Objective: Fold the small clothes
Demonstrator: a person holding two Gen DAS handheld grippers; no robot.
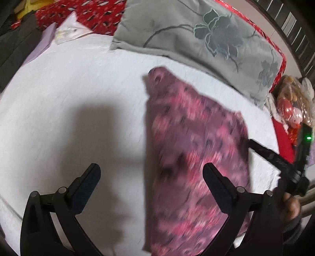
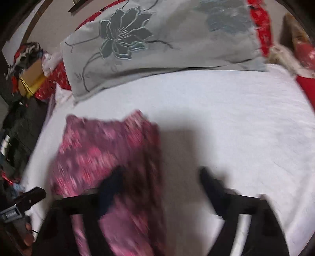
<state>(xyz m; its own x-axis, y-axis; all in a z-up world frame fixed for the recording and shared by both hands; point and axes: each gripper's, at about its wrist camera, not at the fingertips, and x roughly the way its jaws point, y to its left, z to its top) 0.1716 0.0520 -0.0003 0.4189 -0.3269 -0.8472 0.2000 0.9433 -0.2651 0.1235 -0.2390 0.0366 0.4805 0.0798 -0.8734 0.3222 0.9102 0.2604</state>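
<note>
Spread over a white quilted bed cover (image 1: 69, 110): a pink and purple patterned cloth garment (image 1: 196, 157), lying flat, blurred in both views. Beyond its far edge, a grey pillow with an embroidered dark flower (image 1: 196, 33), resting on the cover and apart from the garment. Behind the pillow, a red patterned bedspread (image 1: 82, 13).

Left tool (image 1: 151, 177) hanging above the bed, black fingers (image 1: 88, 183) spread wide, nothing between them but bare cover on one side and the garment's edge below the other; released, not gripping. Shadow of the tool cast on the white cover.

Right tool (image 2: 161, 181) likewise over the bed, heavily blurred, fingers (image 2: 112, 183) parted to a middling gap. One finger seen against the garment, the other over white cover; no pad seen pressing on cloth, so released, holding nothing. The same tool also visible at the right edge of the left wrist view, with a green light showing.

Cardboard box (image 2: 31, 76) and mixed clutter off the bed's far left corner.
</note>
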